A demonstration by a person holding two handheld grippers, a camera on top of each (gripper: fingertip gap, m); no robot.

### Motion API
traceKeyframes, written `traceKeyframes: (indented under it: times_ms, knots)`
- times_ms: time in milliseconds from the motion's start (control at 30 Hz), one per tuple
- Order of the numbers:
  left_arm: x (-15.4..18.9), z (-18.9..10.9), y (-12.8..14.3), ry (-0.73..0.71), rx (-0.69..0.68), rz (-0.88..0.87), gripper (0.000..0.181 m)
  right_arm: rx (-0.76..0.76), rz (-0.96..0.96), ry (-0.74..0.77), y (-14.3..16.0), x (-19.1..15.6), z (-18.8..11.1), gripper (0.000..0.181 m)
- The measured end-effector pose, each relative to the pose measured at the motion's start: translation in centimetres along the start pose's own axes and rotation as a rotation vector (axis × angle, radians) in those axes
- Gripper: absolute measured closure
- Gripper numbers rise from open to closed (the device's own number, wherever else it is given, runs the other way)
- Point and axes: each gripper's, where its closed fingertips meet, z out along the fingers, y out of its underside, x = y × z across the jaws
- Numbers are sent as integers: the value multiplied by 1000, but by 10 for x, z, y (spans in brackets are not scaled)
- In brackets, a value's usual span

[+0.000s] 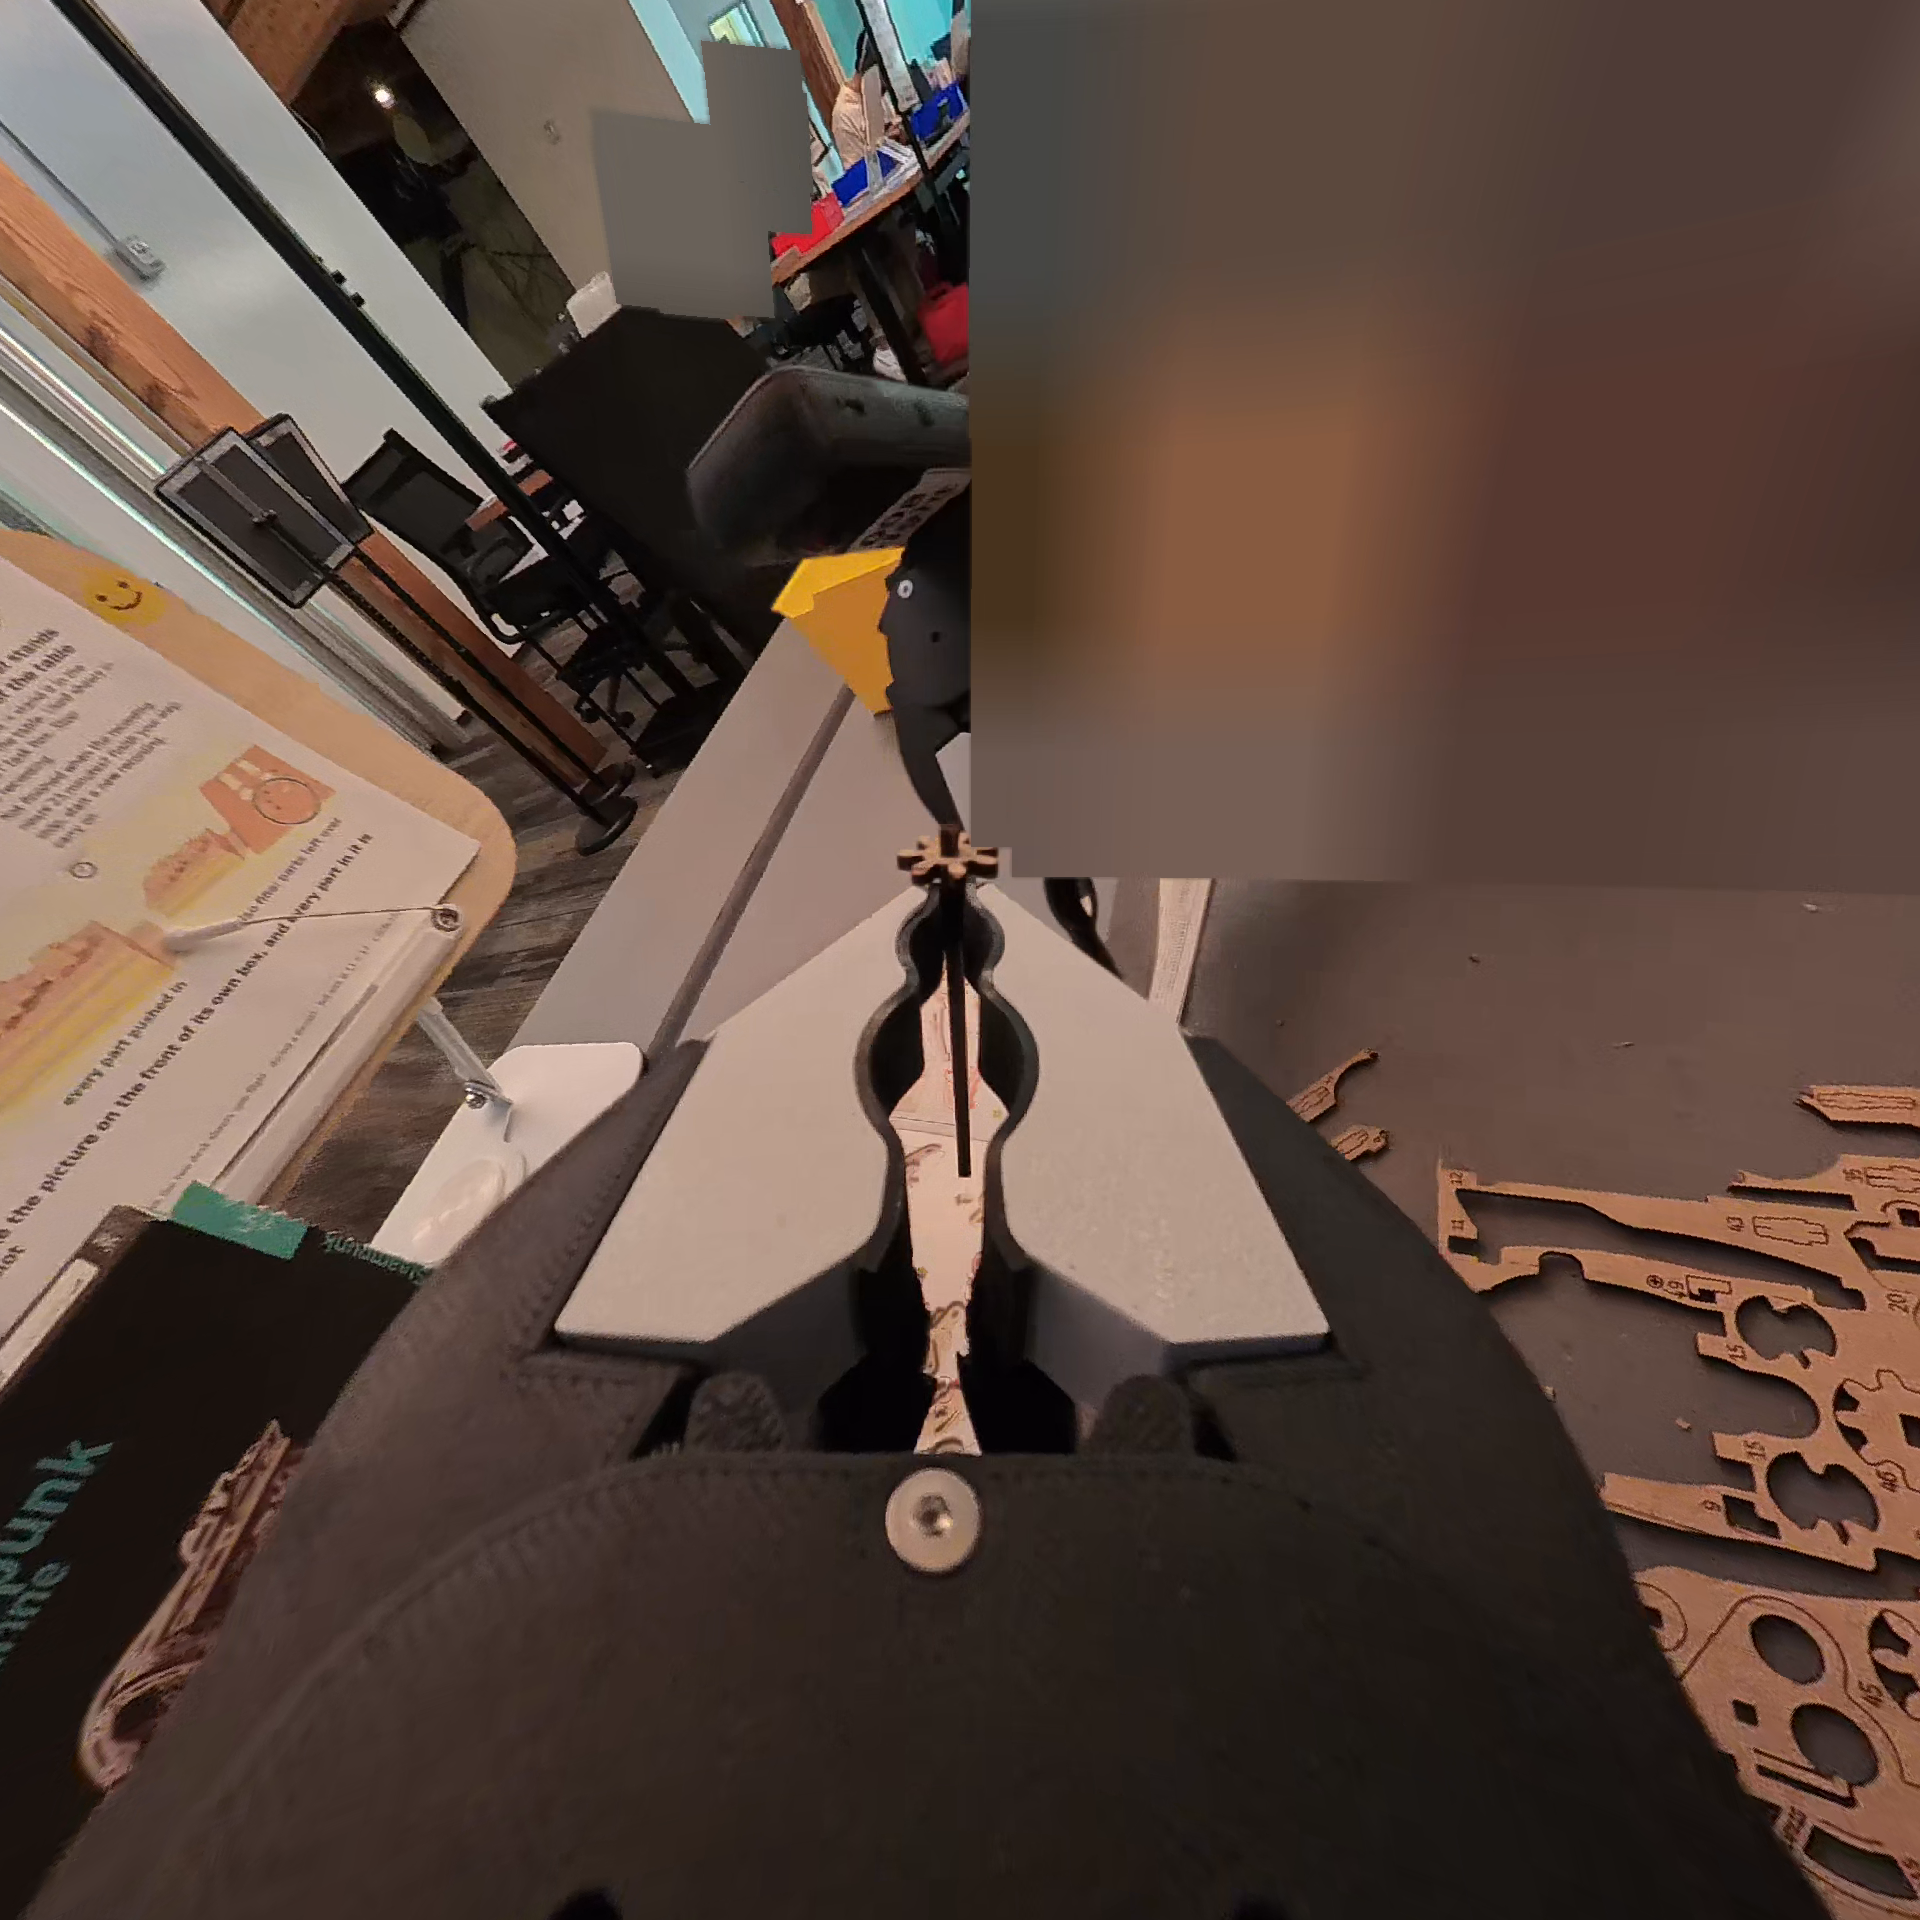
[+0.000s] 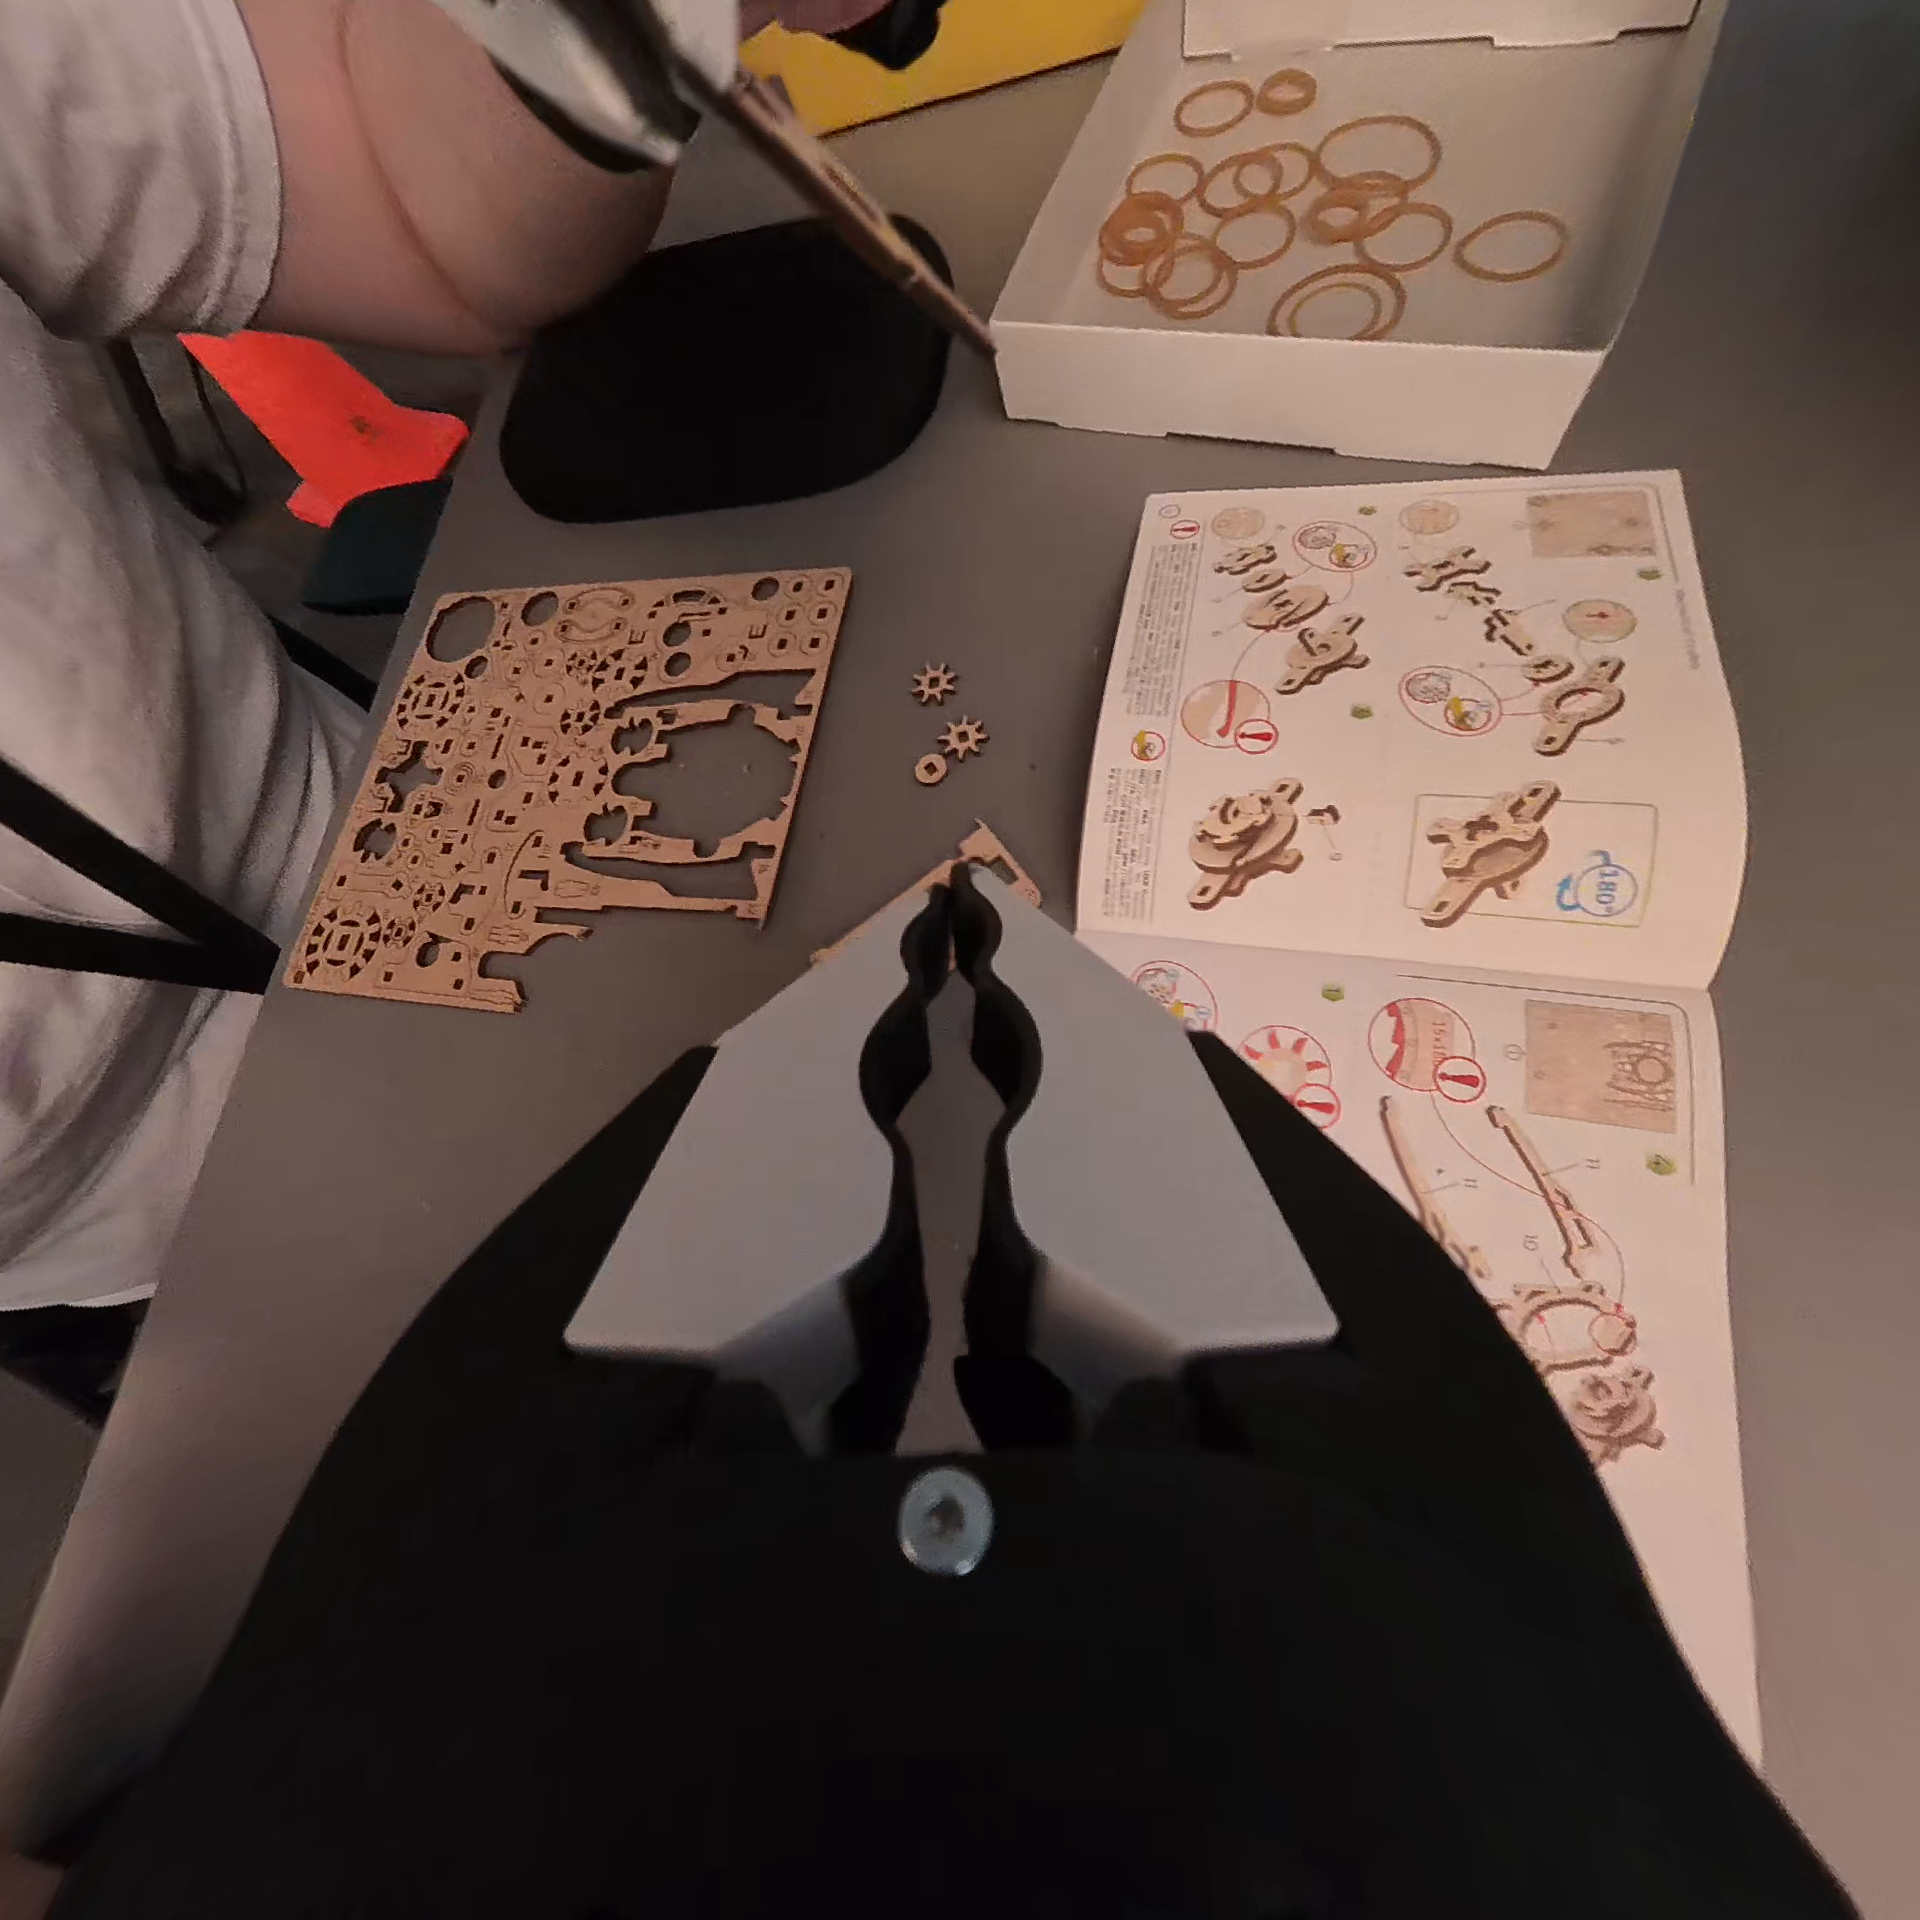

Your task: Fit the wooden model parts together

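Many rubber bands (image 2: 1320,208) fill the white box (image 2: 1288,390); left gripper (image 1: 951,914) pinches a thin rod (image 1: 958,1039), right gripper (image 2: 956,894) fingers nearly closed over the counter (image 2: 935,540).

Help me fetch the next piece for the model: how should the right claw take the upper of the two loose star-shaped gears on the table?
The upper gear lies flat and thin on the grey table, so come straight down from above with the right claw and pinch across its toothed rim. Its neighbour gear sits close below, so probably set the fingers side to side.
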Motion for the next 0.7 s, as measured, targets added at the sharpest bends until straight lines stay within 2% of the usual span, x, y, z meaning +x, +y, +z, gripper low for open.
traceKeyframes:
  times_ms: [167, 333, 467, 700]
  knots:
    - [-4, -8, -10, -13, 17, 9, 181, 115, -31, 60, -27, -9, -3, 181]
    - [-8, -13, -15, -29, 22, 22, 181, 240, -21, -2, -44, -20, -12, 181]
    - [-7, -13, -15, -28, 12, 26, 181, 324, 42, -101, -46, -20, -20, 181]
    - [-3, -8, -9, -18, -19, 38, 181, 391, 153, -70, -41, 2, -24, 181]
